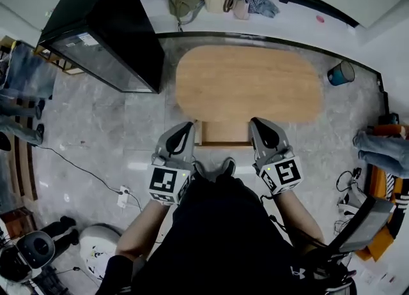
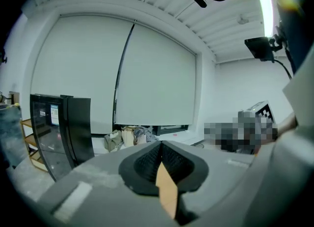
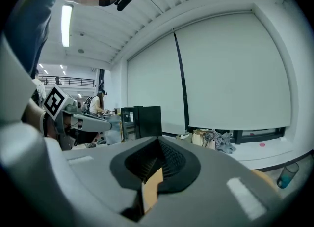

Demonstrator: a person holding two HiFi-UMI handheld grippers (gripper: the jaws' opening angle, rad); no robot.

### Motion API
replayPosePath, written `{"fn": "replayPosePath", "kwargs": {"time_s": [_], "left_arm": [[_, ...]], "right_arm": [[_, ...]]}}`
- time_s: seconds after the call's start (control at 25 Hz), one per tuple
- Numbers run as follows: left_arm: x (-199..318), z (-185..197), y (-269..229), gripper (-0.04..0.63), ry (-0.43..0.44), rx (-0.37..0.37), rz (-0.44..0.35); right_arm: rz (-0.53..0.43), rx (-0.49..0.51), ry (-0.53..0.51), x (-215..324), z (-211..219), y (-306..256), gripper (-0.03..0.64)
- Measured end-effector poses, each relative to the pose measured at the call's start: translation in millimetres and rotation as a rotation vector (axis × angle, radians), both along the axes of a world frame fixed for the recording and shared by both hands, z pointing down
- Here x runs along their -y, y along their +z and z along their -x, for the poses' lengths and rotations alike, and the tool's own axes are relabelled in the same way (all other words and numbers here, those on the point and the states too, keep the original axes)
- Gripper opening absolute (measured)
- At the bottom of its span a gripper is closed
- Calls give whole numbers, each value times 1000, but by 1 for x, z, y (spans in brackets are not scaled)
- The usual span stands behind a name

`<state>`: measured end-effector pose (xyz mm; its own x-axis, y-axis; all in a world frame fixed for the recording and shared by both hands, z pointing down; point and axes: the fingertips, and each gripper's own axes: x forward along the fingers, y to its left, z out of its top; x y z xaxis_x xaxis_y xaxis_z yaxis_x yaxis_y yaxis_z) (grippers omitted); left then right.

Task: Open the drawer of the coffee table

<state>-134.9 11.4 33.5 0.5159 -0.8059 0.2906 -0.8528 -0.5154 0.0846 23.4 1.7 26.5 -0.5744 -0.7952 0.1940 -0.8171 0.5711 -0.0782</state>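
Drawer (image 1: 223,133), prob. open, btwn L hand-held gripper (image 1: 186,126) & R hand-held gripper (image 1: 257,124), both clenched, empty.

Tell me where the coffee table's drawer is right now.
In the head view the drawer juts from the near edge of the coffee table, showing between the left tool and right tool, just beyond the person's shoes.

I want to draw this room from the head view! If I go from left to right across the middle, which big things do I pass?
black cabinet → wooden coffee table → blue container
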Motion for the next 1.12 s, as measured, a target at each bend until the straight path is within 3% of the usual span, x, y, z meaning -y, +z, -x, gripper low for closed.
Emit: {"fn": "replayPosePath", "kwargs": {"time_s": [0.36,0.72,1.12], "left_arm": [[4,19,-39,2,-24,-2,-85],[10,29,-57,2,3,-5,-157],[12,32,-57,2,10,-12,-154]], "right_arm": [[-102,-20,27,-7,20,-50,-2],[-92,-17,58,-13,35,-51,-2],[-108,-23,77,-12,33,-55,-2]]}}
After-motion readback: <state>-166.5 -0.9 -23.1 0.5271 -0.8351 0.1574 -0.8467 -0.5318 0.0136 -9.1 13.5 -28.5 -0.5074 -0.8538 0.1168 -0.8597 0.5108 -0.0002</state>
